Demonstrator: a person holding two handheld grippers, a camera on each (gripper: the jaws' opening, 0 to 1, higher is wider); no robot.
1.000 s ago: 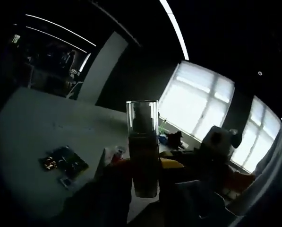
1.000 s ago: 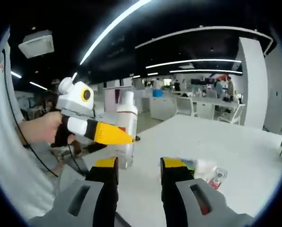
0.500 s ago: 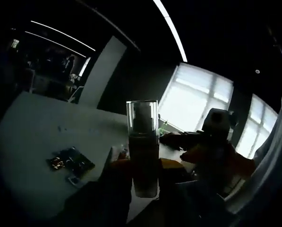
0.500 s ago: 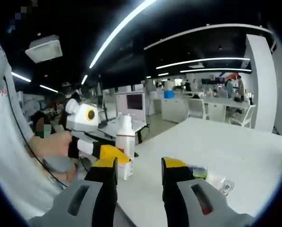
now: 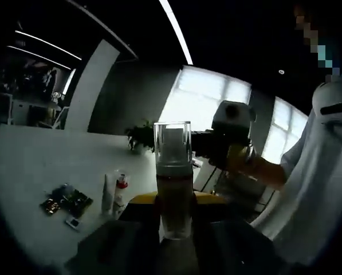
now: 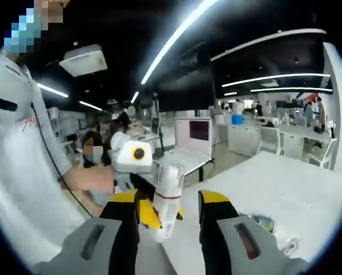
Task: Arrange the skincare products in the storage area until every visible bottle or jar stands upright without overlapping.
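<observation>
A skincare bottle (image 5: pixel 172 189) with a clear cap and a pale body stands upright between the jaws of my left gripper (image 5: pixel 173 198), which is shut on it. In the right gripper view the same bottle (image 6: pixel 167 192) looks white with a red band and tilts slightly, held by the left gripper (image 6: pixel 149 215) in a person's hand. My right gripper (image 6: pixel 169 198) is open, and nothing sits between its yellow-tipped fingers (image 6: pixel 125 198). It shows in the left gripper view as the right gripper (image 5: pixel 232 144), up and to the right, apart from the bottle.
Two tubes (image 5: pixel 113 193) and some dark packets (image 5: pixel 63 199) lie on the white table (image 5: pixel 39 154). Small items (image 6: pixel 264 221) lie on the table (image 6: pixel 291 195) in the right gripper view. A person in a white shirt (image 5: pixel 314 172) stands close by. Desks and people fill the background.
Both views have swung. The left gripper with the bottle now sits in the middle of the right gripper view, in front of its jaws. The left gripper still holds the bottle.
</observation>
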